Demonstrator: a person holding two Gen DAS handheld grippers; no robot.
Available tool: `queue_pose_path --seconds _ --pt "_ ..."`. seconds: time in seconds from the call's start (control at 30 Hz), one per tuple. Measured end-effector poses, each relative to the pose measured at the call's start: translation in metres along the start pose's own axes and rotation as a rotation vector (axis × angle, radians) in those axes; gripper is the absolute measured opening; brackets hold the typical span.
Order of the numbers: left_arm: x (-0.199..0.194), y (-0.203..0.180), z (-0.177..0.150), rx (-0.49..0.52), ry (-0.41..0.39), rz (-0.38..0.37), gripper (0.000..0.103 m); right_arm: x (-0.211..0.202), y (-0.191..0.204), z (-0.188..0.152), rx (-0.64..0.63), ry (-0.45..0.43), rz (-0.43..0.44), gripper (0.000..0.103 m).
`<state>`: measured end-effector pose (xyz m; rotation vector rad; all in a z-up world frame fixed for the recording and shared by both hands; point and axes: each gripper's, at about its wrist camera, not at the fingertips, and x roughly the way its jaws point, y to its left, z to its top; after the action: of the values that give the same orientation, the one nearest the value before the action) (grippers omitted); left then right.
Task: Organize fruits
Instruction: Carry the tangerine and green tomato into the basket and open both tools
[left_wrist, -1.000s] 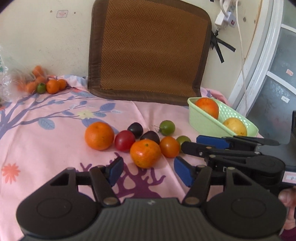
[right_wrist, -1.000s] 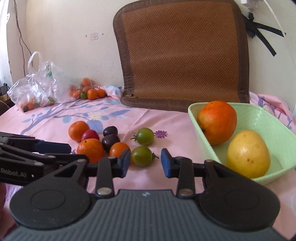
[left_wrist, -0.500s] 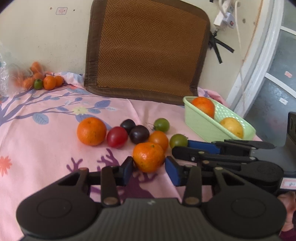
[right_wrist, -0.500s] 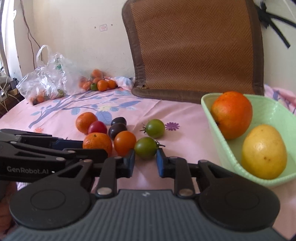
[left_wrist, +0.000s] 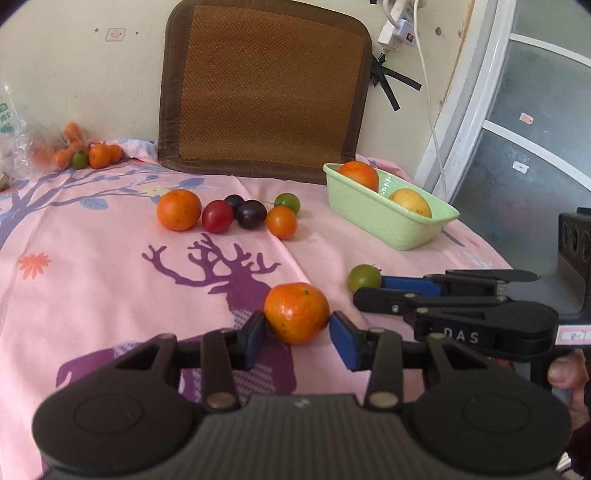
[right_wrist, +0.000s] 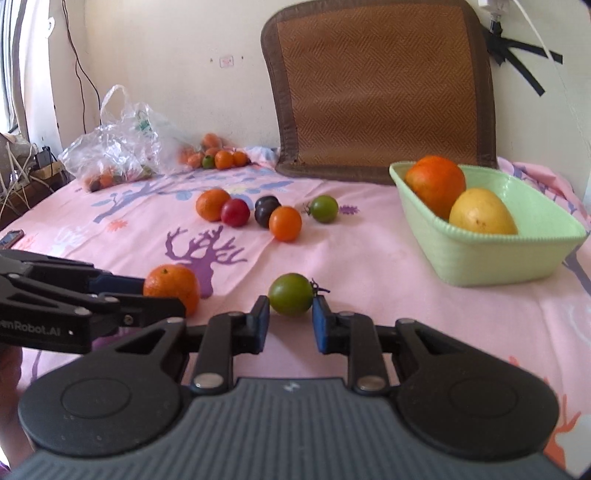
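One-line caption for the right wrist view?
Right claw shut on a green tomato above the pink cloth, green basket beyond.

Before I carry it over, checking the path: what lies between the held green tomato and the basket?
Only bare pink cloth lies between the green tomato and the basket, as the right wrist view shows.

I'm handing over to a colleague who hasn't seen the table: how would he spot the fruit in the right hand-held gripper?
Find the pale green basket on the pink cloth. Nearer the camera, between the blue pads of the right hand-held gripper, sits a green tomato. Its neighbour in the other gripper is an orange mandarin, not green.
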<state>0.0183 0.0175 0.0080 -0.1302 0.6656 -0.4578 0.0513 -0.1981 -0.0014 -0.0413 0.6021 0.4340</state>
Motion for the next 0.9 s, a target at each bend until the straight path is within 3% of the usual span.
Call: queue_pose_path --seconds 0.1,0.27,0.37,0.43,0.57,0.67,0.77,0.9 --pt "0.000 -0.003 0.000 0.016 0.000 0.011 0.041 0.000 0.002 -0.002 0.000 -0.007 0.000 0.030" --pt "0.001 -0.005 0.003 0.018 -0.024 0.026 0.058 -0.002 0.004 -0.005 -0.009 -0.014 -0.006 0.031" --pt "0.004 -0.007 0.005 0.026 -0.030 0.034 0.059 -0.002 0.004 -0.005 -0.013 -0.018 -0.007 0.037" --pt "0.007 -0.008 0.005 0.032 -0.030 0.040 0.058 -0.002 0.004 -0.004 -0.020 -0.021 -0.007 0.045" --pt "0.012 -0.007 0.003 0.029 -0.014 0.039 0.042 0.000 0.008 -0.004 -0.046 -0.020 -0.018 0.045" --pt "0.012 -0.004 0.002 0.016 -0.016 0.033 0.040 0.001 0.012 -0.004 -0.070 -0.020 -0.029 0.044" --pt "0.011 -0.004 0.002 0.017 -0.020 0.024 0.040 0.001 0.018 -0.005 -0.103 -0.027 -0.035 0.031" --pt "0.008 -0.007 0.003 0.030 -0.033 0.007 0.040 0.000 0.024 -0.007 -0.145 -0.040 -0.060 0.029"
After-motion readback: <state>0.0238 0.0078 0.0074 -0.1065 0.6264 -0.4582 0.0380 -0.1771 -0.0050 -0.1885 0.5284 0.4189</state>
